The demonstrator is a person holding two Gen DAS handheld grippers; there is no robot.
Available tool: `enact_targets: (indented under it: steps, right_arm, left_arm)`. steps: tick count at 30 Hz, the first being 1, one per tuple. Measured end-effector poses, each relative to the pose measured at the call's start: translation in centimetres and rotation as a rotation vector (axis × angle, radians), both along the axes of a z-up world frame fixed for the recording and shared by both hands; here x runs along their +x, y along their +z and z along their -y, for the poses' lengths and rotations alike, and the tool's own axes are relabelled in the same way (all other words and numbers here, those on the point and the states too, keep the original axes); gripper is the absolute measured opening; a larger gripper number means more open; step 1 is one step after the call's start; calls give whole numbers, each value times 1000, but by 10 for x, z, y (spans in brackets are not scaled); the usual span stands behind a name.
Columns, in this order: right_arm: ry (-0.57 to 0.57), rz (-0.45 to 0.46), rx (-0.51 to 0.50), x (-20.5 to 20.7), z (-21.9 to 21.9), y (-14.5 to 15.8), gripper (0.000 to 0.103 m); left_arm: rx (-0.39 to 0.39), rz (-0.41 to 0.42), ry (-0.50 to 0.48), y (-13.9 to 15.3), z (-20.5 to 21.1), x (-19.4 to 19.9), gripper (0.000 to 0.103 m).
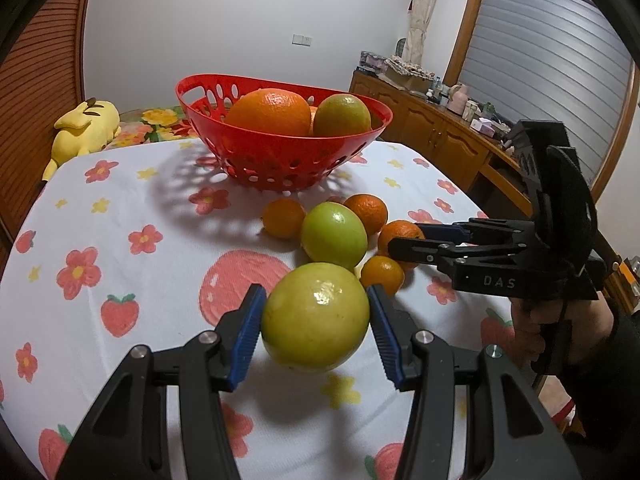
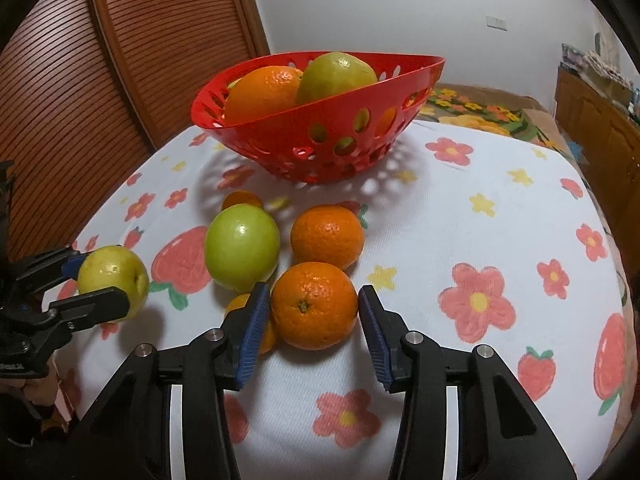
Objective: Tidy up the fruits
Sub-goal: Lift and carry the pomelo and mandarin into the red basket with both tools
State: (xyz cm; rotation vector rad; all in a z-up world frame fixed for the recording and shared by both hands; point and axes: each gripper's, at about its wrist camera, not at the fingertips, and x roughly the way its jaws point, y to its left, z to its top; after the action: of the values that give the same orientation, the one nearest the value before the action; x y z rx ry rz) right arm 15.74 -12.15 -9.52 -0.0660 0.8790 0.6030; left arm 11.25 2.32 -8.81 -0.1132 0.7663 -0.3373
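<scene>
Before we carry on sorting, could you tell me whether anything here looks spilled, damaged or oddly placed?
Nothing looks spilled or damaged. The red basket stands upright on the cloth with fruit inside, while several oranges and a green apple lie loose in front, not yet sorted.

A plain white wall [image 1: 240,20] with a small switch plate [image 1: 301,40] backs the room. A slatted wooden door [image 2: 80,80] stands at one side. Opposite, a wood-framed window [image 1: 540,60] is covered by grey blinds, a pale curtain [image 1: 420,4] hanging beside it. Wooden cabinets [image 1: 432,132] beneath carry boxes and bottles. A yellow plush toy [image 1: 86,126] lies on a flowered bedspread [image 1: 160,124] behind the table's floral cloth [image 1: 120,208].
</scene>
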Motion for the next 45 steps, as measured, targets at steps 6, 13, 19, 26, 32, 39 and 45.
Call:
enact_targets:
  steps: [6,13,19,26,32,39,45]
  right_arm:
    - [-4,43,10,-7,9,15,46]
    - [-2,112,31,-13,19,49,46]
    - [3,168,37,-16,22,78,46]
    - [8,202,43,-14,23,97,46]
    - [26,216,42,-2,22,106,46]
    - [43,225,49,29,19,113,46]
    - [53,215,49,64,16,113,46]
  left_arm:
    - [-8,15,5,3,0,1,51]
    - [-4,60,13,24,-3,10,51]
    - [1,117,17,48,-5,17,51]
    - [-11,165,25,70,-12,28,51]
    - [-18,186,36,84,-21,50,51]
    - [-7,186,63,91,-30,85,51]
    - [12,168,76,87,-33,116,51]
